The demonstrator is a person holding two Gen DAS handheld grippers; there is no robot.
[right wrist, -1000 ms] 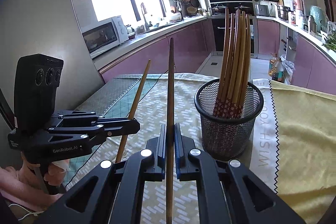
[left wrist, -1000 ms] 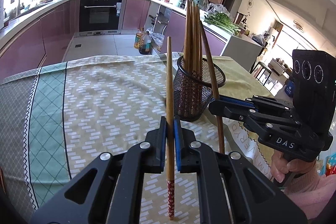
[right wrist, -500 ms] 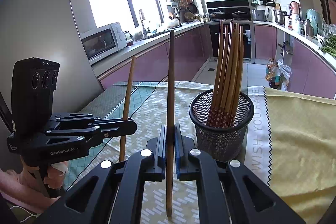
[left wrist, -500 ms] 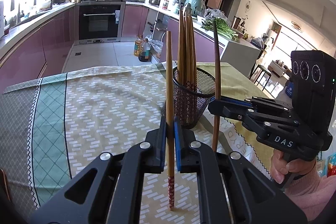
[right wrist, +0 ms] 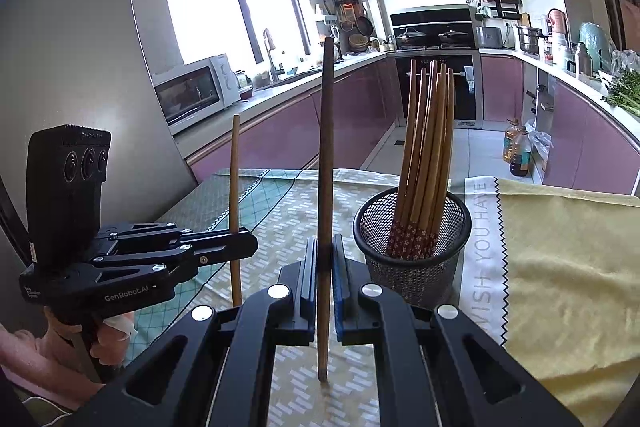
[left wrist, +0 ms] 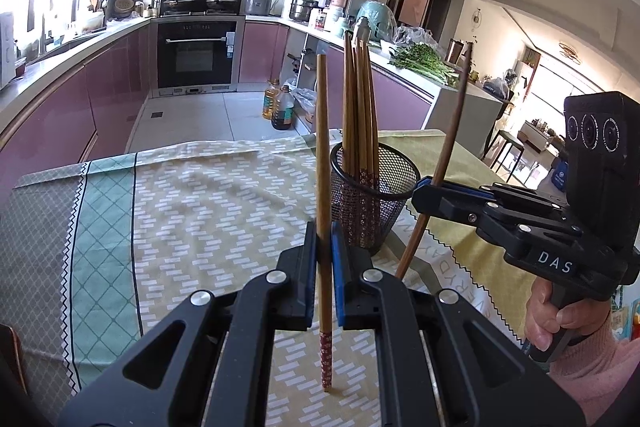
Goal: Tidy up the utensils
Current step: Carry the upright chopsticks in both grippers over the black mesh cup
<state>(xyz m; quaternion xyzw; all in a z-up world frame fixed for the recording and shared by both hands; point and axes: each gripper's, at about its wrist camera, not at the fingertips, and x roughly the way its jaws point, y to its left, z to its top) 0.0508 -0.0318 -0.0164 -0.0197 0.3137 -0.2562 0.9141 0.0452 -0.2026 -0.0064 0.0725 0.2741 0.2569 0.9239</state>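
A black mesh cup (left wrist: 394, 183) (right wrist: 416, 259) stands on the tablecloth and holds several wooden chopsticks (left wrist: 360, 115) (right wrist: 428, 147), red patterned ends down. My left gripper (left wrist: 324, 247) is shut on one upright chopstick (left wrist: 322, 155), patterned end down near the cloth, left of the cup. It also shows in the right wrist view (right wrist: 248, 245) with its chopstick (right wrist: 234, 187). My right gripper (right wrist: 325, 259) is shut on another chopstick (right wrist: 326, 155), held upright left of the cup. In the left wrist view it (left wrist: 424, 193) holds that chopstick (left wrist: 448, 155) tilted, right of the cup.
A patterned green and beige tablecloth (left wrist: 192, 211) covers the table, with a yellow cloth (right wrist: 568, 267) on the right side. Kitchen counters, an oven (left wrist: 196, 55) and a microwave (right wrist: 192, 95) stand beyond the table. Oil bottles (left wrist: 280, 107) sit on the floor.
Both grippers have risen and drawn back a little from the cup, each still holding its chopstick. The right chopstick now tilts right of the cup in the left wrist view.
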